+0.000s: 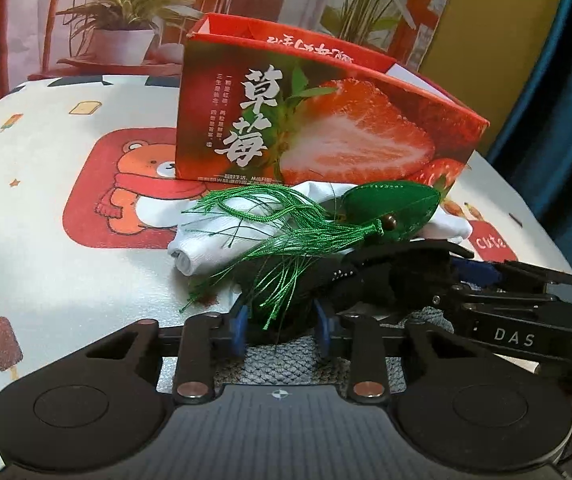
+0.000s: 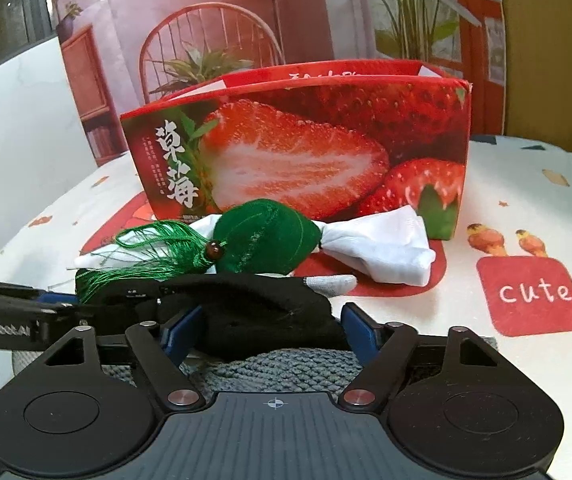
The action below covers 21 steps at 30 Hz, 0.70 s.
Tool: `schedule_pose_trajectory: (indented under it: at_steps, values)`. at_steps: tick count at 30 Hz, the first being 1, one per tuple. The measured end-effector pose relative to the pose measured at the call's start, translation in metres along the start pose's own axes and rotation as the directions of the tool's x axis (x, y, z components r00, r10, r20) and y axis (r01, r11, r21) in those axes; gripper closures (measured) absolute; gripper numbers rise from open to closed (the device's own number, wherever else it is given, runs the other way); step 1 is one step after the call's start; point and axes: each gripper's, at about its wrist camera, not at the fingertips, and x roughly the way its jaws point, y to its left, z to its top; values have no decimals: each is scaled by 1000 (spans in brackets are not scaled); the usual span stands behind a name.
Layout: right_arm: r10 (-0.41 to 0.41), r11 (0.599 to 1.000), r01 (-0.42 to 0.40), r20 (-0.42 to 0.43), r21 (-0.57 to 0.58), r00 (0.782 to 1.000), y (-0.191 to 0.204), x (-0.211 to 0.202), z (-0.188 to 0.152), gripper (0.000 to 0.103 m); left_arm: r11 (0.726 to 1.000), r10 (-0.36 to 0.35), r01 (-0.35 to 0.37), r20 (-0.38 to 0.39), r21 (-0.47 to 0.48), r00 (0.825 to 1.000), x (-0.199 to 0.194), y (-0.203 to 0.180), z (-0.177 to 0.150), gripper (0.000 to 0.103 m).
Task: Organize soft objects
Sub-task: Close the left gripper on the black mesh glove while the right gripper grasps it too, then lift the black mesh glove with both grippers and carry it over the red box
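Left gripper (image 1: 282,326): jaws narrow, about a quarter of their span. Blue pads (image 1: 239,330) sit at either side of the near end of a black soft item (image 1: 366,280); green tassel threads hang into the gap. Pads appear to press the dark fabric, but contact is not clear enough to confirm.

Right gripper (image 2: 270,330): jaws about half open. Blue pads (image 2: 356,328) flank the other end of the same black soft item (image 2: 246,308), which fills the gap between them. Whether the pads press it cannot be told.

In the left wrist view the right gripper enters from 3 o'clock; in the right wrist view the left gripper enters from 9 o'clock.

Black item: long axis runs 9 to 3 o'clock across both views, lying over a grey knitted piece (image 2: 278,368).

Green leaf-shaped pouch (image 2: 264,236) lies at 12 o'clock of the black item, long axis 9 to 3, tassel (image 2: 154,256) toward 9 o'clock, on a white cloth (image 2: 378,244).

Strawberry-print box (image 2: 306,152), open top, stands at 12 o'clock behind the pile on the cartoon-print tablecloth (image 2: 526,208).
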Motion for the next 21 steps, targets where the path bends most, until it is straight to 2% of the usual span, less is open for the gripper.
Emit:
schedule_pose_trajectory:
  at_steps: [1, 3, 4, 7, 9, 17, 21]
  values:
    - [3, 1000, -3, 3, -11, 1000, 2, -1, 0, 50, 1000, -1, 1, 5, -4, 1000, -2, 1, 0, 73]
    - [8, 1000, -8, 6, -26, 1000, 5, -3, 2, 58, 1000, 9, -9, 18, -2, 1000, -5, 1, 2, 74]
    - [12, 1000, -12, 8, -25, 1000, 6, -4, 3, 66, 1000, 13, -13, 25, 0, 1000, -7, 0, 2, 75]
    - [37, 999, -37, 20, -7, 999, 4, -9, 6, 80, 1000, 13, -13, 54, 4, 998, -15, -1, 5, 76]
    - [55, 998, -55, 31, -10, 998, 6, -12, 8, 86, 1000, 18, -19, 76, 9, 997, -22, -2, 8, 76]
    - [101, 995, -100, 132, -18, 986, 12, -35, 32, 86, 1000, 6, -5, 176, -7, 984, -49, -2, 26, 76]
    - [109, 994, -108, 170, -15, 979, 13, -41, 48, 86, 1000, -2, 5, 202, -13, 979, -58, -4, 40, 76]
